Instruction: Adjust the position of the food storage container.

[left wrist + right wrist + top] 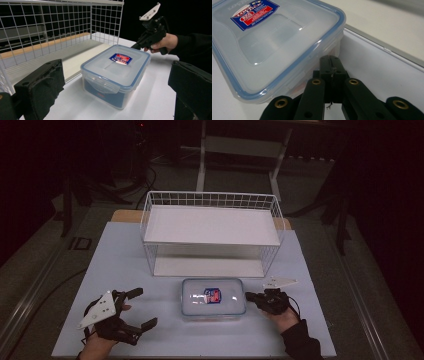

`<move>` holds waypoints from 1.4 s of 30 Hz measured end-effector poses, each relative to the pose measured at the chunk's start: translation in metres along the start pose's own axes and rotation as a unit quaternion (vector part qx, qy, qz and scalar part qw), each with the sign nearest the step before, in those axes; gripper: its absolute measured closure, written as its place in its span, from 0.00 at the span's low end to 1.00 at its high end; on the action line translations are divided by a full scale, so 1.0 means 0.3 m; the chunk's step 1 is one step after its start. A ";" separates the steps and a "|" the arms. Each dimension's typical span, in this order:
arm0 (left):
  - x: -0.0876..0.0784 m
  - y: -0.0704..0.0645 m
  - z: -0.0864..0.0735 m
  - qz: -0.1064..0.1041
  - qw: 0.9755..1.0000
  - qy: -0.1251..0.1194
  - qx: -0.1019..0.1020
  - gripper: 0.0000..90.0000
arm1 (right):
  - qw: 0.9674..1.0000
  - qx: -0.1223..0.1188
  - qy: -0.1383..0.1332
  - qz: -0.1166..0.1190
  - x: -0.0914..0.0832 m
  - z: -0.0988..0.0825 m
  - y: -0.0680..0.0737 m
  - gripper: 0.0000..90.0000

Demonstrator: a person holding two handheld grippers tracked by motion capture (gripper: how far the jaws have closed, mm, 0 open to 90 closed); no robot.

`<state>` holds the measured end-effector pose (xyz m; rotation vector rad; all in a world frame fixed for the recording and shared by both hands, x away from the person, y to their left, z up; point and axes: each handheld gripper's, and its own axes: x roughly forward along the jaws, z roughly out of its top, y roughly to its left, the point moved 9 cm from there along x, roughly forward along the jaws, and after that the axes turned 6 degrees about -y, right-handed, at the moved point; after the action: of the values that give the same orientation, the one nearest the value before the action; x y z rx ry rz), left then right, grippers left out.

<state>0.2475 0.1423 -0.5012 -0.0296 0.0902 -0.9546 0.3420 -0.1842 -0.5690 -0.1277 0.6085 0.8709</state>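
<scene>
The food container (pixel 213 298) is a rounded-corner rectangular box of clear plastic, closed with a translucent lid (pixel 117 65) edged by a blue seal and fitted with fold-down latch flaps on its sides. A red and blue label (pixel 254 12) sits near the lid's middle. It rests on the pale tabletop (pixel 120 265) toward the near edge, roughly centred between the left and right edges. The cloudy walls show a bluish tint low down in the left gripper view, but what is inside, if anything, cannot be made out.

The right gripper (pixel 251 296) lies just beside the container's right end, held by a hand in a dark sleeve (pixel 300 340). In the right gripper view its black jaws are pressed together, tips meeting right at the container's side wall under the lid rim; whether they touch it is unclear. The left gripper (pixel 140 308) is near the tabletop's near left corner, well apart from the container, its black foam-padded jaws spread wide and holding nothing. Its grey three-cornered plate (pixel 98 310) covers much of the hand.

Behind the container stands a white wire rack (pixel 212 232), a fine square mesh on its back and ends, with two flat white shelves, both bare. Its upper shelf hides most of the lower one in the high view. The room beyond the tabletop is dark and hard to read.
</scene>
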 end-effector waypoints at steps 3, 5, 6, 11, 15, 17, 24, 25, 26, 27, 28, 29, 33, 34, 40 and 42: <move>0.001 -0.002 -0.002 -0.001 1.000 0.001 -0.001 0.01 | 1.000 -0.003 0.000 0.002 0.013 0.010 0.007 1.00; 0.002 -0.003 -0.003 -0.002 1.000 0.003 -0.001 0.01 | 1.000 -0.006 0.001 0.002 0.024 0.016 0.011 1.00; 0.002 -0.003 -0.004 -0.002 1.000 0.003 -0.001 0.01 | 1.000 -0.006 0.001 0.002 0.027 0.018 0.012 1.00; 0.004 -0.005 -0.006 -0.004 1.000 0.005 -0.002 0.01 | 1.000 -0.010 0.000 0.006 0.035 0.021 0.024 1.00; 0.005 -0.005 -0.007 -0.005 1.000 0.005 -0.003 0.01 | 1.000 -0.014 0.001 0.013 0.032 0.019 0.037 1.00; 0.006 -0.006 -0.007 -0.006 1.000 0.006 -0.003 0.01 | 1.000 -0.021 0.001 0.017 0.029 0.018 0.044 1.00; 0.009 -0.004 -0.011 -0.007 1.000 0.008 -0.010 0.01 | 1.000 -0.022 -0.015 0.012 0.003 0.037 0.047 0.95; 0.010 -0.003 -0.011 -0.007 1.000 0.008 -0.010 0.01 | 1.000 -0.021 -0.017 0.011 -0.004 0.041 0.047 0.94; 0.010 -0.003 -0.011 -0.008 1.000 0.007 -0.011 0.01 | 0.999 -0.020 -0.023 0.009 -0.015 0.047 0.047 0.93; 0.011 -0.001 -0.010 -0.007 1.000 0.007 -0.013 0.01 | 0.999 -0.022 -0.029 0.006 -0.027 0.053 0.047 0.90; 0.011 0.000 -0.010 -0.007 1.000 0.007 -0.015 0.01 | 0.999 -0.022 -0.035 0.005 -0.039 0.060 0.050 0.86; 0.012 0.002 -0.011 -0.005 1.000 0.010 -0.016 0.01 | 0.999 -0.022 -0.041 0.005 -0.051 0.066 0.053 0.81; 0.021 0.008 -0.034 0.003 0.999 0.040 -0.016 0.01 | 0.997 -0.020 -0.070 0.012 -0.089 0.091 0.067 0.58; 0.023 0.009 -0.039 0.006 0.999 0.047 -0.016 0.01 | 0.996 -0.013 -0.087 0.021 -0.110 0.105 0.076 0.47; 0.041 0.012 -0.056 0.020 0.997 0.073 -0.027 0.01 | 0.991 -0.012 -0.125 0.055 -0.166 0.140 0.113 0.15; 0.047 0.013 -0.048 0.024 0.997 0.070 -0.031 0.01 | 0.989 -0.023 -0.140 0.044 -0.181 0.152 0.122 0.14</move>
<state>0.2575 0.1332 -0.5165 -0.0166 0.2493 -0.9059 0.3085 -0.1816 -0.4965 -0.0185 0.3331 0.9689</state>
